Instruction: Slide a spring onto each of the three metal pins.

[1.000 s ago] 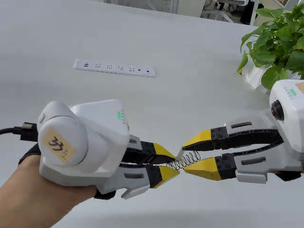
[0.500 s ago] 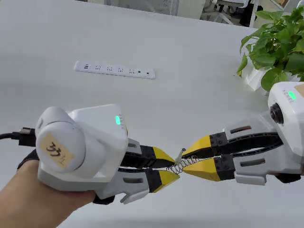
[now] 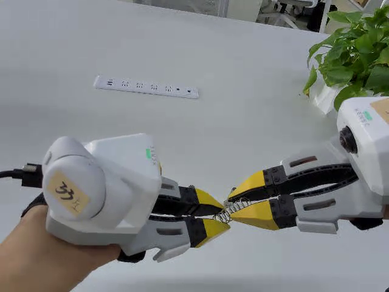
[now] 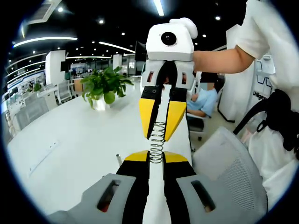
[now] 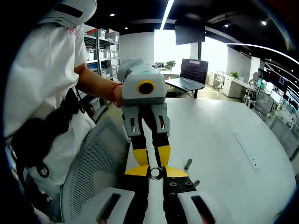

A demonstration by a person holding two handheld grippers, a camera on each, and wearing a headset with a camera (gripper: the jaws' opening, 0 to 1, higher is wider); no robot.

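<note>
Where the two claws meet nose to nose above the counter (image 3: 255,79), one spring (image 3: 237,207) bridges their yellow tips.

Right claw (image 3: 233,207): narrow, pinched on the far end of the spring. In the right gripper view the coil shows end-on as a small ring between the tips.

Left claw (image 3: 223,215): narrow, tips drawn close at the spring's near end. Judged to be clamped on a pin, but coils and tips hide the shaft, so this is inference and not sighting.

Loose pins (image 5: 188,163): two, lying on the counter just beyond the claws, bare as far as can be told.

Spring, position: in the air, clear of the counter. In the left gripper view it runs straight from one claw to the other.

Step in hand, as judged: threading a spring over the held pin.

Handling notes:
- Hold the left claw steady and let the right do the travelling.
- Keep the ring's bore in line with the pin, since a tilted coil will snag on its end.
- Push lightly and along the axis only, because a spring pressed sideways buckles and may jump free.
- Grip near the trailing coils so the right tips do not block the shaft.
- Release only once the coils sit well down the pin.
</note>
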